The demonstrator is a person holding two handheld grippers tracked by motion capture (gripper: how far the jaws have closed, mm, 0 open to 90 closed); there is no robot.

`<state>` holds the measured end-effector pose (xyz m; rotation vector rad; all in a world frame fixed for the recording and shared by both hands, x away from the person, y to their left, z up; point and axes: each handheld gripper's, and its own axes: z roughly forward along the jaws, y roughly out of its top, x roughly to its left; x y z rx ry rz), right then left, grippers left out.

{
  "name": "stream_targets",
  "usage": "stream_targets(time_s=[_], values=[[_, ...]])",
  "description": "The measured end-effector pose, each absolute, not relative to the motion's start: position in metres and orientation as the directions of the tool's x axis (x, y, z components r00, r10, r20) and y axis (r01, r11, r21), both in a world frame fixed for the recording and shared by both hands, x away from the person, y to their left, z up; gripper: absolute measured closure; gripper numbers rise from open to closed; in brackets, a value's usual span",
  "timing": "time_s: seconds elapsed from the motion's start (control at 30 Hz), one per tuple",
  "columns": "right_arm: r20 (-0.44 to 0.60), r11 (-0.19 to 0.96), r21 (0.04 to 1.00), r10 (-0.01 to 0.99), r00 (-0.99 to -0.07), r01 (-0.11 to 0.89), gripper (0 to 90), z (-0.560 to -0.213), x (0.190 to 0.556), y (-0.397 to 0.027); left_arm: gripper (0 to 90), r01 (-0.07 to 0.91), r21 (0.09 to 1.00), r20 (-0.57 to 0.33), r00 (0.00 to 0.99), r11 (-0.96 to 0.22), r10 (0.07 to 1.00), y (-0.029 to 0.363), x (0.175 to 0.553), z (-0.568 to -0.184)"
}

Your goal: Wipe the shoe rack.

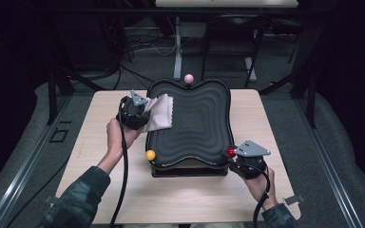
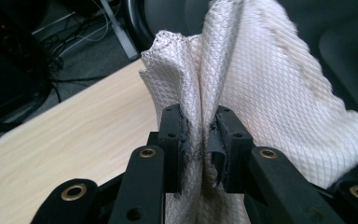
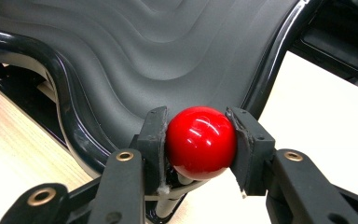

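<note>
Your right tool (image 3: 200,140) is clamped on the red knob (image 3: 200,142) at the near right corner of the black wavy tray (image 1: 190,121), apparently to steady it while you wipe. Your left tool (image 2: 199,140) pinches the white cloth (image 2: 261,93), draped over the tray's far left rim. The tray sits mid-worktop (image 1: 100,142), its long axis running away from you.
</note>
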<state>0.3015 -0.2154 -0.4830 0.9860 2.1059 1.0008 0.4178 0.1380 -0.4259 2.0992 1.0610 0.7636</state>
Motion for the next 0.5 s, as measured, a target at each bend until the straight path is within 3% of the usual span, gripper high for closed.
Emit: stream_targets(time_s=[0.5], values=[[-0.197, 0.440, 0.821, 0.816, -0.544, 0.364, 60.2, -0.483, 0.301, -0.215, 74.5, 0.428, 0.764, 0.208, 0.545, -0.482, 0.812, 0.140, 0.378, -0.443]])
